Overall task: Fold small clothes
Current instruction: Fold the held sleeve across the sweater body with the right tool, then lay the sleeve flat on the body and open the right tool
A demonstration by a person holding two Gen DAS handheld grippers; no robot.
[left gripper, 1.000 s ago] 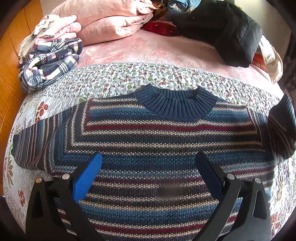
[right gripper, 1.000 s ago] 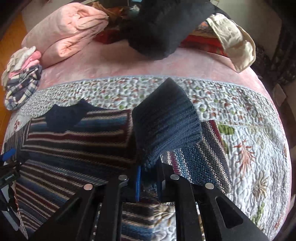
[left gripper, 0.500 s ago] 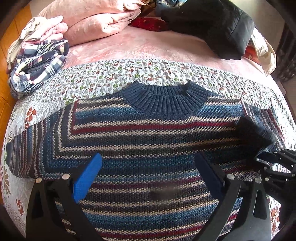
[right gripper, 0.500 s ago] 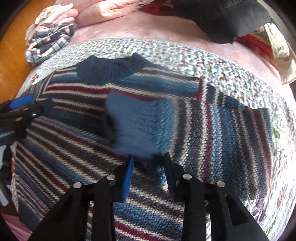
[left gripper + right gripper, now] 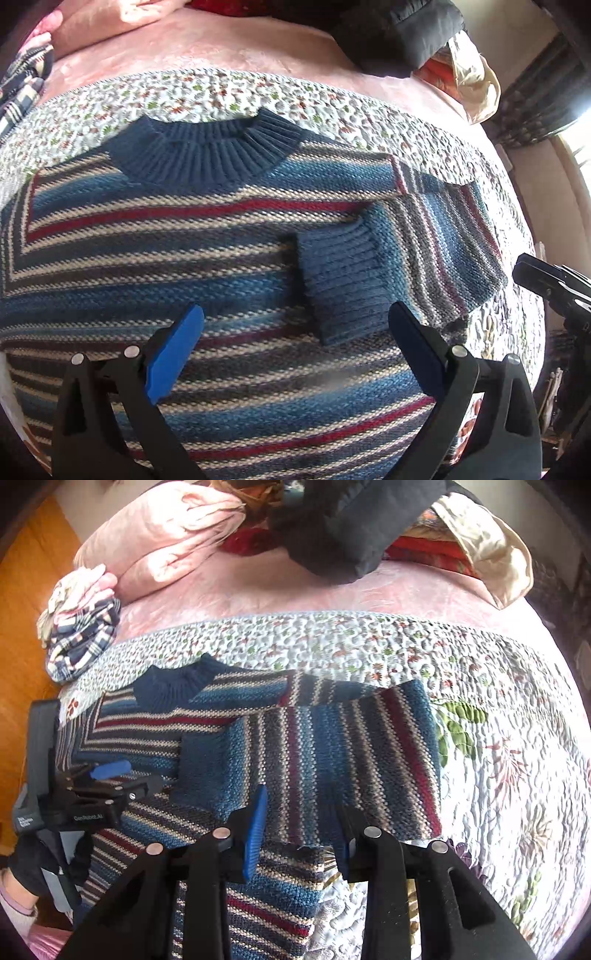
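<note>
Striped sweater (image 5: 155,236) lying flat on the floral quilt (image 5: 498,746), its right sleeve (image 5: 332,746) folded across the chest, ribbed cuff (image 5: 343,280) just ahead of the left gripper (image 5: 295,332). Left jaws spread wide above the lower chest, grasping nothing. Right gripper (image 5: 301,823) likewise released, jaws apart over the folded sleeve's near edge. Plaid clothes (image 5: 81,642) and black jacket (image 5: 354,528) lie far beyond.

Bed (image 5: 258,590): floral quilt (image 5: 369,642) under tongs carries striped sweater (image 5: 332,746); beyond, pink blanket (image 5: 159,535), plaid bundle (image 5: 81,638), black jacket (image 5: 351,524).
</note>
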